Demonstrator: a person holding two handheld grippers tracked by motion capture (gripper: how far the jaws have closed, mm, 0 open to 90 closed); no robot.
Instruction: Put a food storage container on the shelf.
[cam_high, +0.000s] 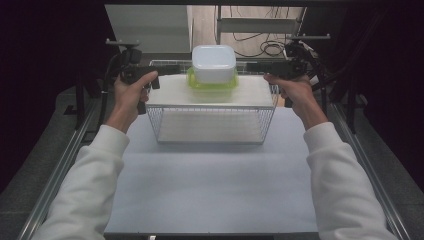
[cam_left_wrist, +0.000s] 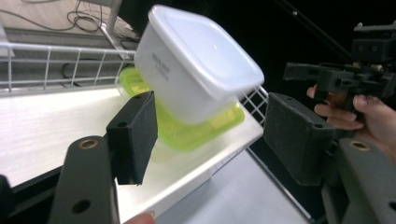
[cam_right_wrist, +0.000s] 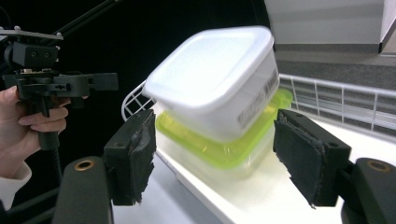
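A white lidded tub (cam_high: 214, 62) is stacked on a clear tub with a green lid (cam_high: 212, 84), both on the white board (cam_high: 170, 95) that tops a wire basket. My left gripper (cam_high: 167, 70) points in from the tubs' left and my right gripper (cam_high: 257, 67) from their right, both level with the stack and apart from it. In the left gripper view the jaws (cam_left_wrist: 215, 135) stand open with the white tub (cam_left_wrist: 196, 70) and green lid (cam_left_wrist: 205, 133) beyond them. In the right gripper view the open jaws (cam_right_wrist: 219, 154) frame the white tub (cam_right_wrist: 219, 79) and green lid (cam_right_wrist: 219, 147) without touching.
The wire basket (cam_high: 212, 125) stands at the far middle of the pale table mat (cam_high: 210, 185). Metal rails run along both table sides. Cables lie on the floor behind the basket. The right gripper's hand (cam_left_wrist: 369, 109) is far off in the left gripper view.
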